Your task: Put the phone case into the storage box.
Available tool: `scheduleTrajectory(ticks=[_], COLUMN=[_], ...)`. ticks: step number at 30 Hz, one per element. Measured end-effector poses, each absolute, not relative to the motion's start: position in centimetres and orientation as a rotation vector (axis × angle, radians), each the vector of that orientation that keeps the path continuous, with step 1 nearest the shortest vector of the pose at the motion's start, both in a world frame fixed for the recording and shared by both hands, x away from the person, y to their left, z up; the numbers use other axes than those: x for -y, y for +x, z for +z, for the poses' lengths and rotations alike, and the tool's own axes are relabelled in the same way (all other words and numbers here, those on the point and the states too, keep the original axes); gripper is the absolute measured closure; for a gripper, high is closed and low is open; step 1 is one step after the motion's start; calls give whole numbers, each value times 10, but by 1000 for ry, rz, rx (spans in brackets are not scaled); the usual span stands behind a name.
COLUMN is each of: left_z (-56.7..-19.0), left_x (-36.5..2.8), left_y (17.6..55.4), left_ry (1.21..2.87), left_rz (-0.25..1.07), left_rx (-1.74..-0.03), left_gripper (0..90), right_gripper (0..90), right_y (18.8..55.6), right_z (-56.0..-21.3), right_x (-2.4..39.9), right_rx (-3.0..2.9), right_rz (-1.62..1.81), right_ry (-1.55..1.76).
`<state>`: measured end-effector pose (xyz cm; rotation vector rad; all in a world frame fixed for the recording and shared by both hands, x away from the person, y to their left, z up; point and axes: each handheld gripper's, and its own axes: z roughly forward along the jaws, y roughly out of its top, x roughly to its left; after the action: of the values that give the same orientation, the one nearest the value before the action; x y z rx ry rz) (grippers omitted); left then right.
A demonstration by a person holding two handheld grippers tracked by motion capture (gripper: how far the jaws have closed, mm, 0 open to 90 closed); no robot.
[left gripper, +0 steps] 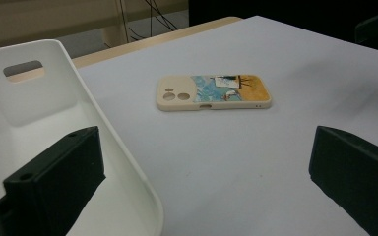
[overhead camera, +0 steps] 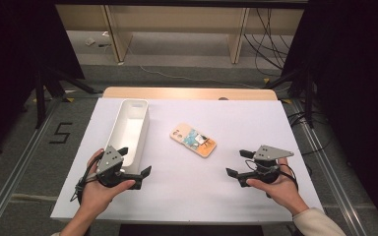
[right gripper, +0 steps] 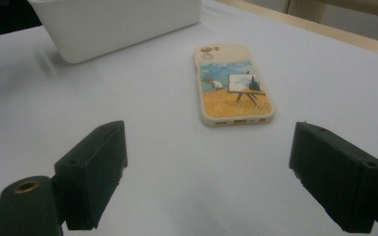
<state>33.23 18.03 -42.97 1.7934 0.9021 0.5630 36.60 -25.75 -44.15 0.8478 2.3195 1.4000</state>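
We found left black two-jaw gripper [overhead camera: 134, 169] spread wide, straddling near wall of long white plastic bin [overhead camera: 139, 118]; right gripper [overhead camera: 239, 166] apart, empty. Cream picture-printed phone case [overhead camera: 193, 139] lay flat between them.

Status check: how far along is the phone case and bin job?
Nothing looks done yet. The phone case lies flat on the white table, apart from the white bin, which looks empty. In hand: nothing. The left gripper sits open with one jaw over the bin's near corner; the right gripper is open, facing the case. Left, probably: grasp the case and put it in the bin.
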Motion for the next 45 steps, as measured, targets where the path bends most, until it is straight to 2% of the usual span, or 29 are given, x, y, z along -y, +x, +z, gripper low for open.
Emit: scheduleTrajectory(ticks=[20, 22, 26, 45], left_z=[-431, -431, -431, -430], left_x=[-179, -179, -180, -179], left_y=[333, 333, 333, 333], left_ry=[1793, 1792, 1784, 1782], left_rz=[559, 560, 558, 559], left_rx=[-905, -901, -908, -902], left_gripper=[0, 0, 0, 0], right_gripper=[145, 124, 23, 3], right_y=[373, 378, 390, 452], right_z=[-443, -442, -441, -454], right_x=[251, 247, 235, 186], right_rx=[-2326, -2329, -2364, -2424], right_rz=[1351, 1334, 1311, 1206], right_ry=[845, 842, 807, 842])
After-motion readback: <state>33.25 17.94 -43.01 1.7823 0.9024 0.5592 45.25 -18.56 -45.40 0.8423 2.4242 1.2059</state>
